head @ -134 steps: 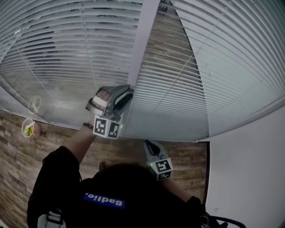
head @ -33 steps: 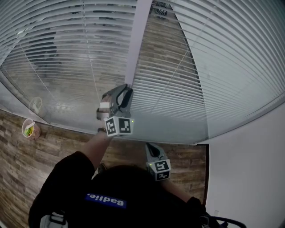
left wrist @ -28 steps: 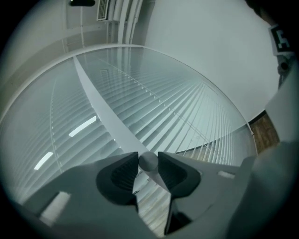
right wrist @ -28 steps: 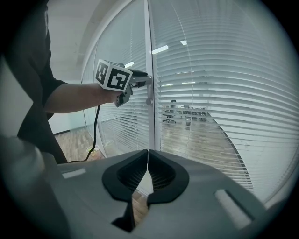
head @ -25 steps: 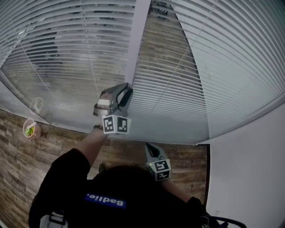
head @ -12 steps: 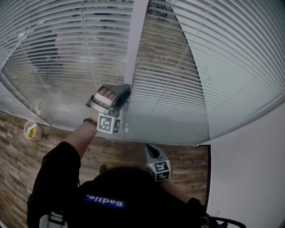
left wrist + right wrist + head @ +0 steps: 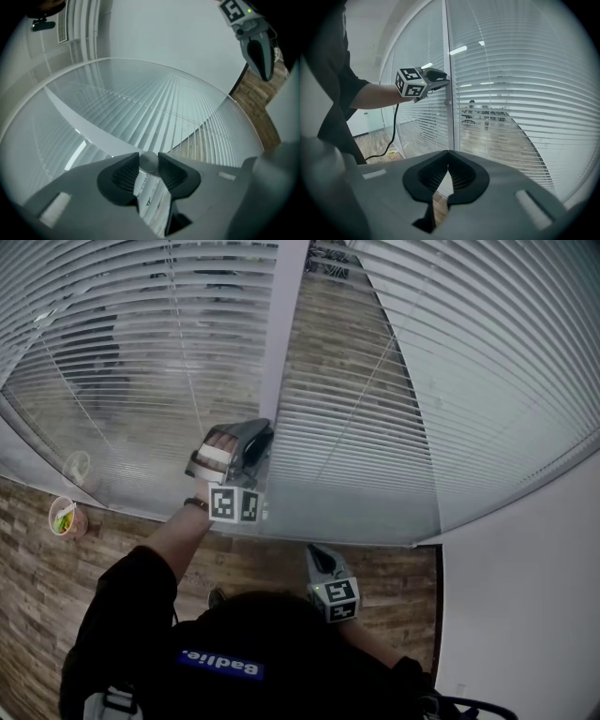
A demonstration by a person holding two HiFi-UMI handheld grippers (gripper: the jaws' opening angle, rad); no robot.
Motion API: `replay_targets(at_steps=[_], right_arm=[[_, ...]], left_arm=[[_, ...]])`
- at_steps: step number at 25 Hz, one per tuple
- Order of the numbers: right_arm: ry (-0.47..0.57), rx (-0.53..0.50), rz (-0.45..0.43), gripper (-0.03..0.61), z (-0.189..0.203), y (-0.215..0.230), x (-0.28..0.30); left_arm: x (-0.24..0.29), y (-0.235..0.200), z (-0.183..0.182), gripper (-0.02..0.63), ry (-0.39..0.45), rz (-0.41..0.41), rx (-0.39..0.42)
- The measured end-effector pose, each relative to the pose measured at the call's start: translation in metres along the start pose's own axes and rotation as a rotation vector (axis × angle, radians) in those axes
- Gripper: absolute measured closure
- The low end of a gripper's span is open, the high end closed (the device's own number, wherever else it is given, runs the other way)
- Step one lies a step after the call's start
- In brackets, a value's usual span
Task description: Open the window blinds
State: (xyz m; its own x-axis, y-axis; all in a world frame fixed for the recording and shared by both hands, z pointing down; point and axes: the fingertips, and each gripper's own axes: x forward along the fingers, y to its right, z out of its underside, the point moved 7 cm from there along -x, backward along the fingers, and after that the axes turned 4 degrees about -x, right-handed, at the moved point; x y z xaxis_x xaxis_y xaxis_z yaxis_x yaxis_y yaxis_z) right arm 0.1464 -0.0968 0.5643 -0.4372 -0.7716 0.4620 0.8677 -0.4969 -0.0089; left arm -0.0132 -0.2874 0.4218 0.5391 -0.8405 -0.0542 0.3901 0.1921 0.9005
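Gripping the small round knob (image 7: 149,162) between its jaw tips, my left gripper (image 7: 262,433) had just been closing, and both dark pads sat against the knob's sides. It pointed level, straight at the pale upright post (image 7: 281,324) that carries the knob and divides the two glazed panels. The left hand (image 7: 217,442) wrapped the handle just behind, and the marker cube faced back toward the head camera.

The left blind (image 7: 112,362) lay on one side of the post and the right blind (image 7: 450,381) on the other. Their slats stood partly tilted, so a room beyond showed through in strips. The post's edges ran just beside the jaws on both sides. The lower rail of the right blind (image 7: 356,538) crossed below the gripper, near the wooden floor (image 7: 28,615).

My right gripper (image 7: 448,153) hung low by the torso with its jaws pressed together and nothing between them. It was well apart from the glass and tipped somewhat downward. A strip of floor ran between the body and the panels. A small cup (image 7: 64,515) stood against the foot of the left panel, well apart from both tools. A white wall (image 7: 525,615) closed in the right side past the end of the right blind. In the right gripper view a black cable (image 7: 393,136) dropped from the left forearm toward the floor.
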Motion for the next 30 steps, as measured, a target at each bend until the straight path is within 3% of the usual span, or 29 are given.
replay_targets(at_steps=[13, 18, 25, 30], right_arm=[[-0.007, -0.013, -0.006, 0.575, -0.0004, 0.0003, 0.0018], [-0.01, -0.009, -0.011, 0.572, 0.0002, -0.0006, 0.0022], [-0.008, -0.005, -0.022, 0.571, 0.0008, -0.0026, 0.002], [-0.005, 0.0, -0.021, 0.572, 0.001, -0.0034, 0.0015]], left_arm=[[0.001, 0.0008, -0.0019, 0.492, -0.026, -0.048, -0.155], [-0.0004, 0.0004, -0.001, 0.492, -0.01, 0.004, -0.054], [-0.0021, 0.0008, -0.0018, 0.488, 0.039, 0.085, 0.208], [-0.002, -0.0015, -0.001, 0.499, 0.034, 0.089, 0.21]])
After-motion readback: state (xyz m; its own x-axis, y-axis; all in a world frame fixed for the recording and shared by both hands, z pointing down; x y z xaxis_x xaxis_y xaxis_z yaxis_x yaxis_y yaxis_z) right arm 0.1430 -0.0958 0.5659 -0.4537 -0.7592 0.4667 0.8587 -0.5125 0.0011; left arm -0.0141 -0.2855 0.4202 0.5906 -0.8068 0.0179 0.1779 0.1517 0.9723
